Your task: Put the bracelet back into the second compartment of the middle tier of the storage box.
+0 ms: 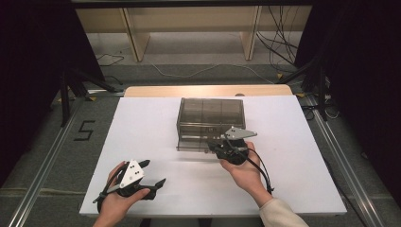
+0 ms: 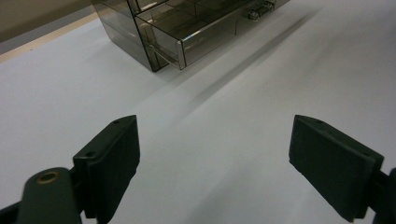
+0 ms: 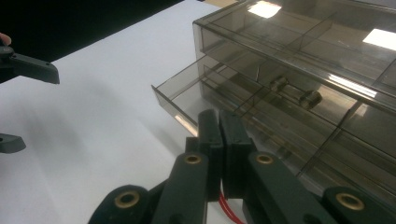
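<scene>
A see-through brown box (image 1: pixel 211 113) sits in the middle of the white table (image 1: pixel 142 127), a bit toward the top of the high view. Its bottom drawer (image 3: pixel 187 100) is pulled out a little. The right gripper (image 1: pixel 215 148) is at the front of that drawer, at the box's lower right. Its jaws are pressed together, but what they pinch, if anything, cannot be seen. The left gripper (image 1: pixel 152 173) is at the lower left of the high view, well apart from the box. Its jaws are wide apart and hold nothing.
</scene>
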